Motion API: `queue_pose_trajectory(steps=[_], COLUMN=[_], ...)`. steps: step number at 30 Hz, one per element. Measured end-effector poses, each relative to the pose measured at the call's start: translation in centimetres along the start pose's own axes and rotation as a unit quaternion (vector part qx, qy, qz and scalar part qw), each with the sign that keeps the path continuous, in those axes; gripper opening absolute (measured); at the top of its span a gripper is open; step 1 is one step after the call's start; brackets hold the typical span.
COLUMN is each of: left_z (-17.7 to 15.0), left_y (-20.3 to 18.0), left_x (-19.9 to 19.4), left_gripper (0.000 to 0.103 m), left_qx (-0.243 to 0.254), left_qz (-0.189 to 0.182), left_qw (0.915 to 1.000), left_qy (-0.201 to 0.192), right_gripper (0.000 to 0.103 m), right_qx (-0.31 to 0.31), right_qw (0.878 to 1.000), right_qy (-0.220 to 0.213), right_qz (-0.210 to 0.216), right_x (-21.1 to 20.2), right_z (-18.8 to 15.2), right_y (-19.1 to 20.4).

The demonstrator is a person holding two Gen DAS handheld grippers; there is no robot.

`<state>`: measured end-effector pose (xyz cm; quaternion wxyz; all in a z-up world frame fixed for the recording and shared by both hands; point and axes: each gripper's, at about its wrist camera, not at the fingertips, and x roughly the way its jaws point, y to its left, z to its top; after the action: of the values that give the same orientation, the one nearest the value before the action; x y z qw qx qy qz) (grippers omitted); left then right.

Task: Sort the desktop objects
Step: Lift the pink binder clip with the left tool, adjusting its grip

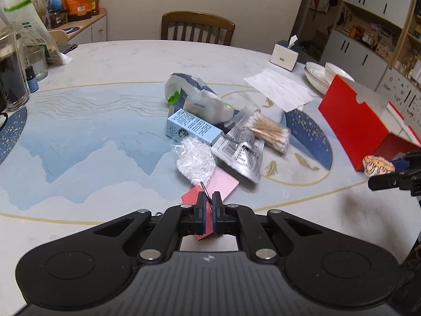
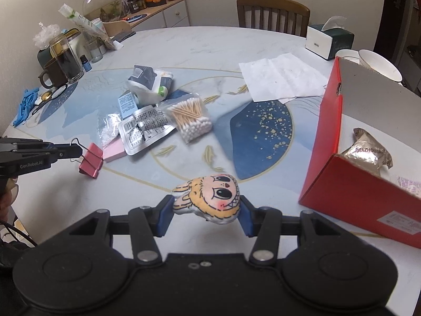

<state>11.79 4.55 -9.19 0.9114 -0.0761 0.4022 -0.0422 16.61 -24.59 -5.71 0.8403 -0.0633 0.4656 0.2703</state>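
My left gripper point(image 1: 208, 197) is shut on the wire handle of a red binder clip point(image 2: 91, 160), held just above the table at the near left. My right gripper point(image 2: 205, 206) is shut on a small plush cartoon face point(image 2: 210, 197), held above the table near the open red box point(image 2: 350, 184). The plush also shows in the left wrist view point(image 1: 377, 167). A pile lies mid-table: pink sticky notes point(image 1: 223, 184), a bag of white beads point(image 1: 194, 158), a blue box point(image 1: 192, 126), a silver packet point(image 1: 239, 152), cotton swabs point(image 2: 192, 118) and a white pouch point(image 1: 194, 92).
The red box holds a foil packet point(image 2: 371, 152). White paper point(image 2: 281, 76), a tissue box point(image 2: 329, 39) and bowls point(image 2: 379, 63) sit at the far right. Jars, a mug point(image 2: 52, 76), blue gloves point(image 2: 26, 105) stand at the left. A chair point(image 2: 273, 13) is behind.
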Motion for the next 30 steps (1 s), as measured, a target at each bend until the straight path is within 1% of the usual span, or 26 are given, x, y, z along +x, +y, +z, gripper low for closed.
queue_pose_trajectory(steps=[6, 10, 19, 24, 30], left_z=[0.6, 1.0, 1.7, 1.3, 0.7], left_y=[-0.4, -0.5, -1.7, -1.6, -1.6], left_x=[-0.9, -1.6, -2.9, -2.9, -2.8], left_gripper=[0.001, 0.001, 0.001, 0.001, 0.001], left_qx=[-0.010, -0.026, -0.031, -0.033, -0.029], left_qz=[0.002, -0.006, -0.010, 0.000, -0.004], left_qw=[0.9999, 0.9995, 0.9987, 0.9989, 0.9992], left_qy=[-0.007, -0.017, -0.038, -0.033, -0.028], right_gripper=[0.050, 0.050, 0.050, 0.050, 0.050], right_qx=[0.003, 0.005, -0.004, -0.006, -0.005], right_qw=[1.000, 1.000, 0.999, 0.999, 0.999], right_qy=[-0.010, -0.016, -0.025, -0.023, -0.018], right_qz=[0.008, 0.015, 0.024, 0.028, 0.031], right_x=[-0.6, -1.1, -1.8, -1.8, -1.9], right_z=[0.3, 0.5, 1.3, 1.2, 0.8], right_y=[-1.2, -1.8, -2.8, -3.2, -3.4])
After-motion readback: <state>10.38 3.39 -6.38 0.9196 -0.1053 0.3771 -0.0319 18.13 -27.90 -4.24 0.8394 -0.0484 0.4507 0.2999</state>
